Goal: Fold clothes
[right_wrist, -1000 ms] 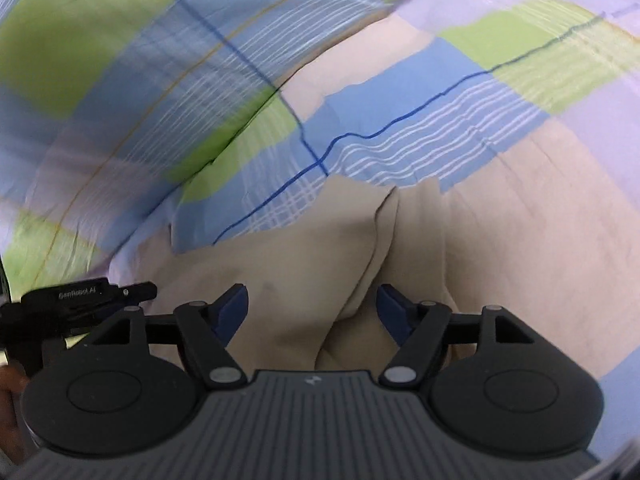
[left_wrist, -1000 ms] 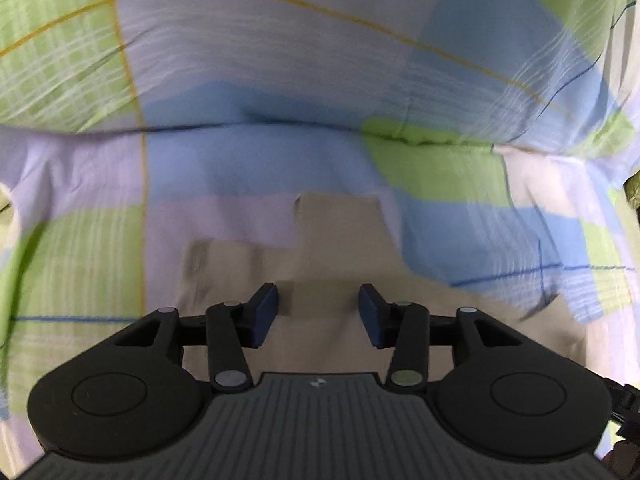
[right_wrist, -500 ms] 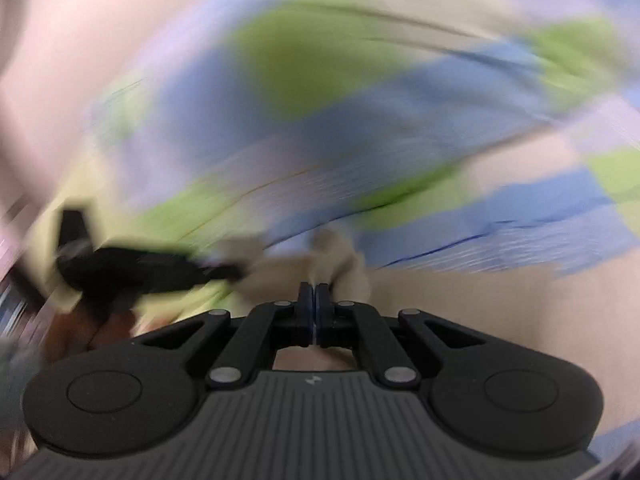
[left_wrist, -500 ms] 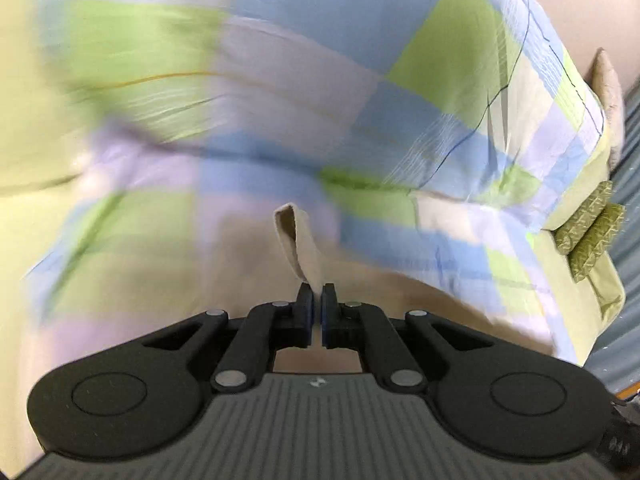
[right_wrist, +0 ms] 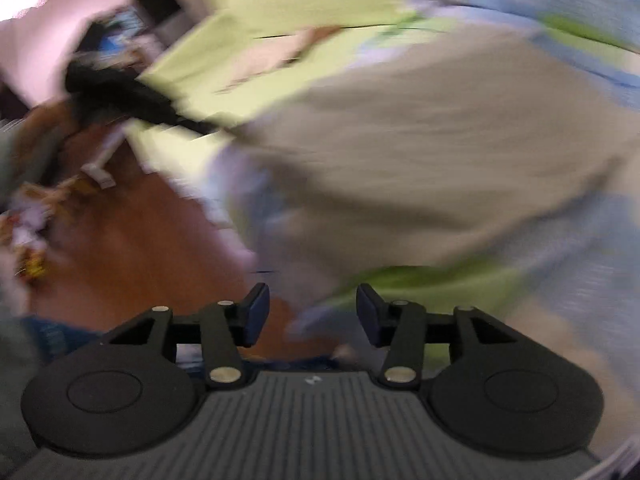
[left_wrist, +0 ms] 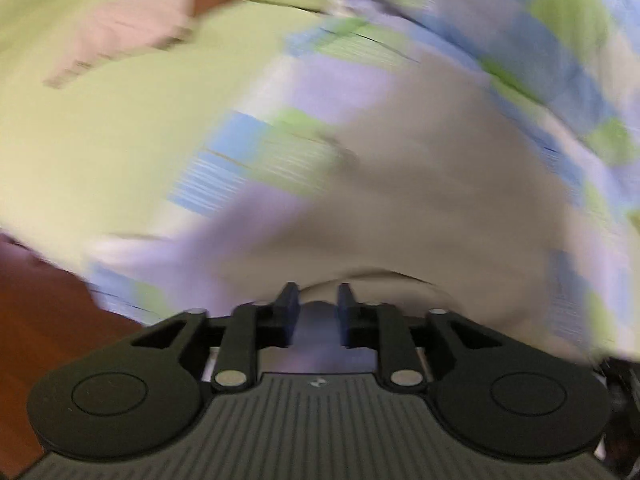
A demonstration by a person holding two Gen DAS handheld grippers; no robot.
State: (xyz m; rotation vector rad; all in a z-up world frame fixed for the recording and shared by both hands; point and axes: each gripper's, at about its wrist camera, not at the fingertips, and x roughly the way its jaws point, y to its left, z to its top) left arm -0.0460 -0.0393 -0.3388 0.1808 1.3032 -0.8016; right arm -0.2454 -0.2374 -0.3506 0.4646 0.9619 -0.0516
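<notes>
Both your grippers point steeply down at the bed. Your left gripper (left_wrist: 318, 306) has just been opening, and its blue pads stand apart with nothing pinched between them. Your right gripper (right_wrist: 312, 312) has just been opening too, and it holds nothing. The beige cloth (left_wrist: 432, 200) lies on the checked bedsheet (left_wrist: 248, 160), just past your left gripper. Everything is blurry, so I cannot tell which way it runs.

Matt beige cloth garment (left_wrist: 432, 200); checked cotton-like sheet (left_wrist: 248, 160); glossy reddish wood floor (right_wrist: 132, 240).
</notes>
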